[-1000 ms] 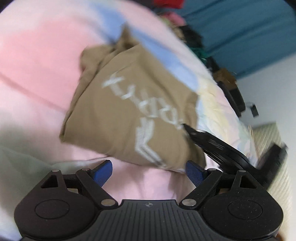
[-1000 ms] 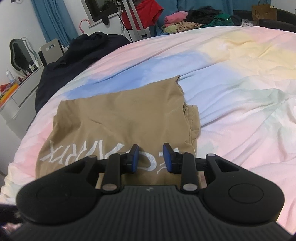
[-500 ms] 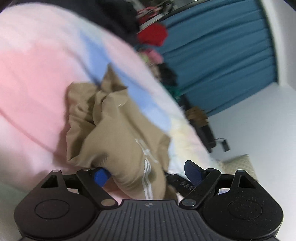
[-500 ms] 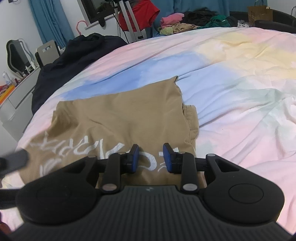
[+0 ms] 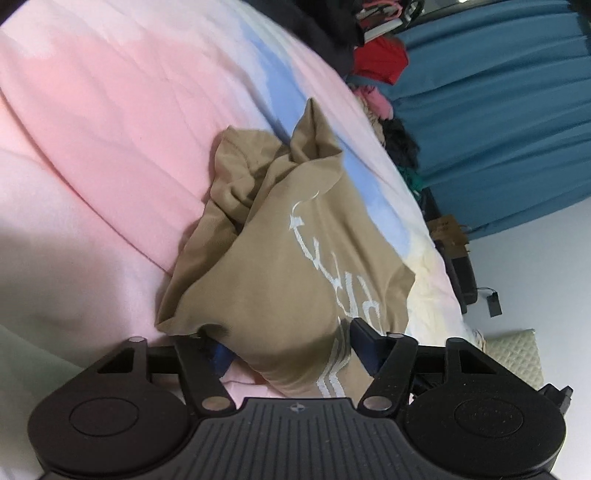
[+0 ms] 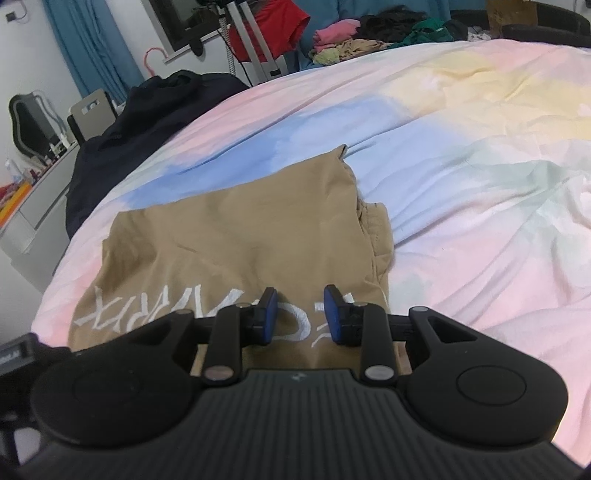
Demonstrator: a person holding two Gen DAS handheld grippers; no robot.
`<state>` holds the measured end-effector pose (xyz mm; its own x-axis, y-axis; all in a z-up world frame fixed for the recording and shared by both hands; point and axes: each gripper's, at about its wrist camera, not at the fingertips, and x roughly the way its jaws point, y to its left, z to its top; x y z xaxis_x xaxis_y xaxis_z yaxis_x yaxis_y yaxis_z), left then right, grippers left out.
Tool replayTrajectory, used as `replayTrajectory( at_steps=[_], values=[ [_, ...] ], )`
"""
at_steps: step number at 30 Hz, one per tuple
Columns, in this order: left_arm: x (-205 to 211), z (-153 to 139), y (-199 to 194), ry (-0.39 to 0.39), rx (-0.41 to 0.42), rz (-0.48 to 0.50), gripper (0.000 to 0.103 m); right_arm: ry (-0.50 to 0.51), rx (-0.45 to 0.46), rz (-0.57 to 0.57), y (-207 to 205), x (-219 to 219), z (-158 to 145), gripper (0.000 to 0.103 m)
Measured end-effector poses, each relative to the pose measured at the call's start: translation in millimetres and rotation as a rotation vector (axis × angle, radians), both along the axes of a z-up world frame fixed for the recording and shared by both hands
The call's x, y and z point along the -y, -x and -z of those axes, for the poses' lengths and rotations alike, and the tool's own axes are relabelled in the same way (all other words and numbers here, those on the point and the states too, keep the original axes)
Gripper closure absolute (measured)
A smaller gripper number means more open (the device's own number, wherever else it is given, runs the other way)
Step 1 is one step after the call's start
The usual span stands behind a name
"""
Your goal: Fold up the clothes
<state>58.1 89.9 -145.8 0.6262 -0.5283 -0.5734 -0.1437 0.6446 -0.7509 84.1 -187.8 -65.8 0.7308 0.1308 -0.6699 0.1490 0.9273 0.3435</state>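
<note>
Garment: a tan T-shirt (image 6: 236, 243) with white lettering lies on my bed, on the pastel duvet (image 6: 480, 155), partly folded, print side up.
Done so far: the body is laid in a rough rectangle; seen from my right wrist, its far edge and left side lie fairly flat.
Left to do: the side by the sleeve is bunched and rumpled in my left wrist view, so I judge the fold only about half made; it needs another fold and a smoothing.
Left gripper (image 5: 291, 349): its jaws are closing, with a puffed-up corner of the shirt between them. The left blue pad (image 5: 221, 356) is tucked under the cloth's edge, the right pad (image 5: 364, 341) just beside the white stripes. I cannot tell if both pads press the fabric yet.
Right gripper (image 6: 298, 314): jaws narrow, low over the near edge of the shirt, the lettering showing in the gap between the pads. No cloth is raised between them, so I read it as holding nothing, though whether the tips rest on the fabric I cannot tell.
Shirt against the grippers: directly in front of both, the near hem at their tips.
Elsewhere: a dark garment (image 6: 147, 110) at the bed's far left, a pile of clothes (image 6: 369, 33) beyond the bed.
</note>
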Motion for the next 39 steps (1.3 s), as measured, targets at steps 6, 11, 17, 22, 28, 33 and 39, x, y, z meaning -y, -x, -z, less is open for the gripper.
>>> replayTrajectory(
  at_steps=[6,11,17,22,28,33,39],
  values=[
    [5,-21,11,-0.025,0.130,0.012,0.053,-0.099,0.081,0.112,19,16,-20,0.022],
    [13,-14,-1,-0.001,0.077,0.017,0.038,-0.285,0.193,0.131,47,29,-43,0.009],
    [22,-6,-19,0.006,0.046,0.008,0.050,-0.605,0.165,0.104,64,40,-33,0.009],
    [14,-9,-15,0.015,0.069,-0.016,0.071,-0.857,0.008,0.103,60,43,4,0.007],
    [12,-16,-4,0.034,0.126,-0.030,0.077,-1.019,-0.109,0.035,50,19,35,0.007],
    [6,-16,-1,0.081,0.138,-0.045,0.078,-1.015,-0.131,0.100,50,15,52,0.008],
    [1,-12,-3,0.117,0.114,-0.060,0.078,-0.868,-0.044,0.300,56,30,53,0.012]
  ],
)
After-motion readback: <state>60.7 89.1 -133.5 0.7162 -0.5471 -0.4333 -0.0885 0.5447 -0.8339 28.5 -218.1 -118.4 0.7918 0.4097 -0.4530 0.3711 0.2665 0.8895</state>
